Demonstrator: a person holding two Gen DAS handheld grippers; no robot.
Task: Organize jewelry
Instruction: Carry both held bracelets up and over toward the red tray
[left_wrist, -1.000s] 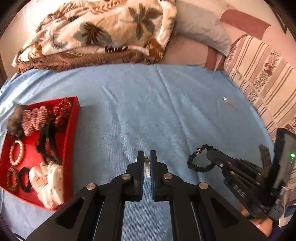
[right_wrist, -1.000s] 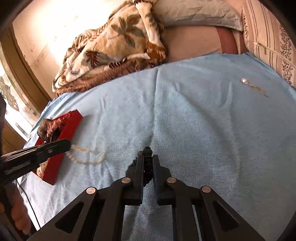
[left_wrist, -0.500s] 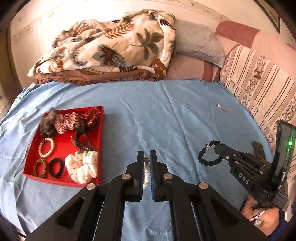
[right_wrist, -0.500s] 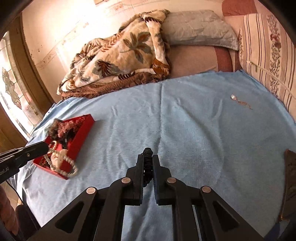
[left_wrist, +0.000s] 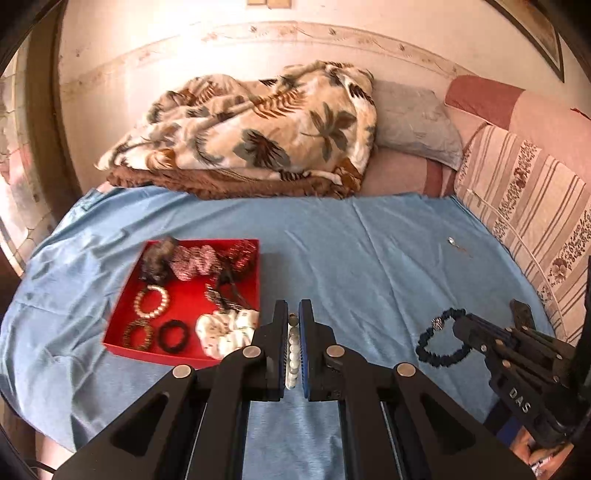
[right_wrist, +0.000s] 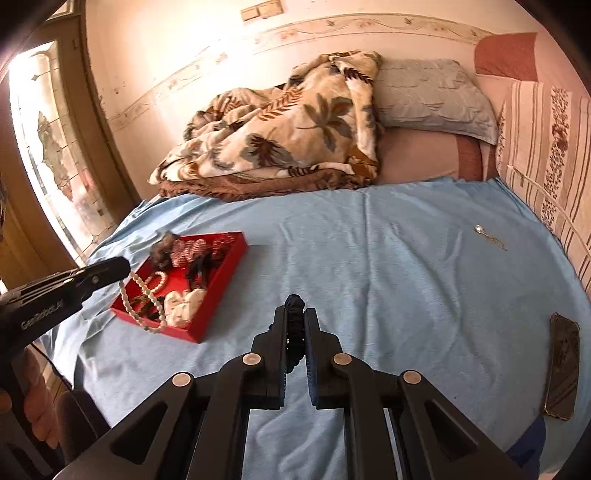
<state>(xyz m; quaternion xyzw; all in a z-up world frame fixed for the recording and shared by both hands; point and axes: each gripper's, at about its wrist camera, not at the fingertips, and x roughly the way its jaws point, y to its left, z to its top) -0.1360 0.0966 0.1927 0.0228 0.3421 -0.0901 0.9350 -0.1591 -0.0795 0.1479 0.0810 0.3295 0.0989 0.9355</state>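
The left claw (left_wrist: 293, 332) is clamped on a strand of pale pearl-like beads (left_wrist: 292, 349), which runs lengthwise between its two pads and, in the right wrist view, hangs below the tips as a loose loop (right_wrist: 142, 302) over the near edge of the shallow red square tray (left_wrist: 123, 302). The right claw (right_wrist: 295, 325) is pinched shut on a dark navy beaded bracelet (right_wrist: 294, 321); in the left wrist view that bracelet dangles as an open ring (left_wrist: 441, 341) from the tips, above the light blue bedsheet (left_wrist: 369, 258). What matters for the coming move is where the tray lies from each claw: it sits ahead and to the left of both, just beside the left claw and well apart from the right one, so the left hand is much the nearer. The tray already holds a cream pearl bracelet (left_wrist: 151, 301), a brown beaded ring, a black hair tie (left_wrist: 173, 335), a white fabric scrunchie (left_wrist: 225, 330) and red patterned pieces at its far side; the bare red floor shows mostly in the middle. Judging by this, the pearl strand goes in first and the navy bracelet must cross leftward to follow. A small silver pendant on a thin chain (left_wrist: 456, 244) lies alone on the sheet far to the right, nearer the right hand, and not yet gathered.
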